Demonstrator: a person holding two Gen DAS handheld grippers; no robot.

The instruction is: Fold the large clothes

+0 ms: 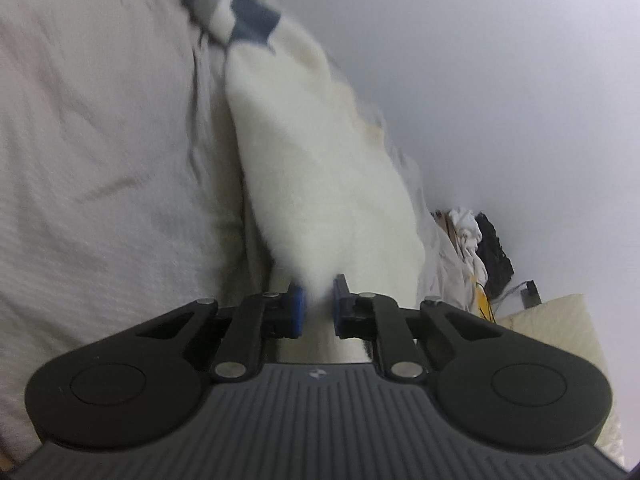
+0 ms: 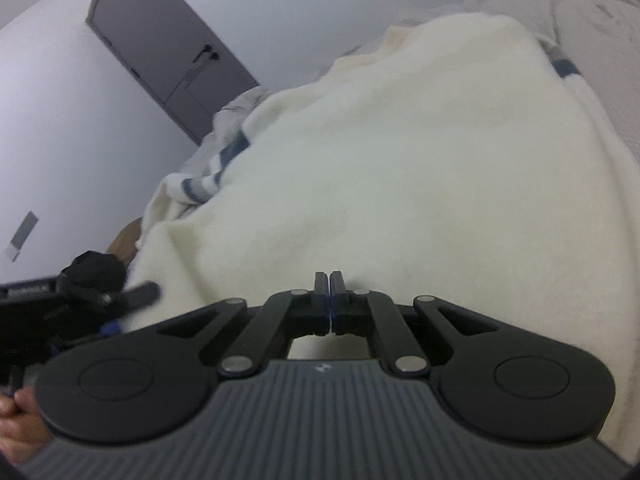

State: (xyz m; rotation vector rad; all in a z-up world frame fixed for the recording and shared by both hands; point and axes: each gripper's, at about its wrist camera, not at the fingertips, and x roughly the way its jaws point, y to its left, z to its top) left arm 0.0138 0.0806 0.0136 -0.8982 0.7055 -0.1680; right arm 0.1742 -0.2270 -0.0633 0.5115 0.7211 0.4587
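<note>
Bed: pale bedding (image 1: 100, 160) under everything, plain wall behind.
Left gripper (image 1: 318, 308): blue pads pinching a bunched fold of the cream fleece garment (image 1: 320, 184).
Right gripper (image 2: 330, 304): jaws pressed together at the garment's edge.
Garment: spread over the bed, navy stripes (image 2: 236, 146) at the far side.

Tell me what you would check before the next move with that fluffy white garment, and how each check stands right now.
1. Left tongs gripping the white garment: ok; a fold sits pinched between the blue pads.
2. Right tongs holding fabric: cannot tell; the jaws are shut at the garment's edge, but no cloth shows between them.
3. Striped cuffs free of tangles: not ok; they lie bunched at the far side.
4. Garment spread flat: not ok; in the left view it hangs in a stretched, twisted strip.
5. Bed cover smooth underneath: not ok; it is creased.
</note>
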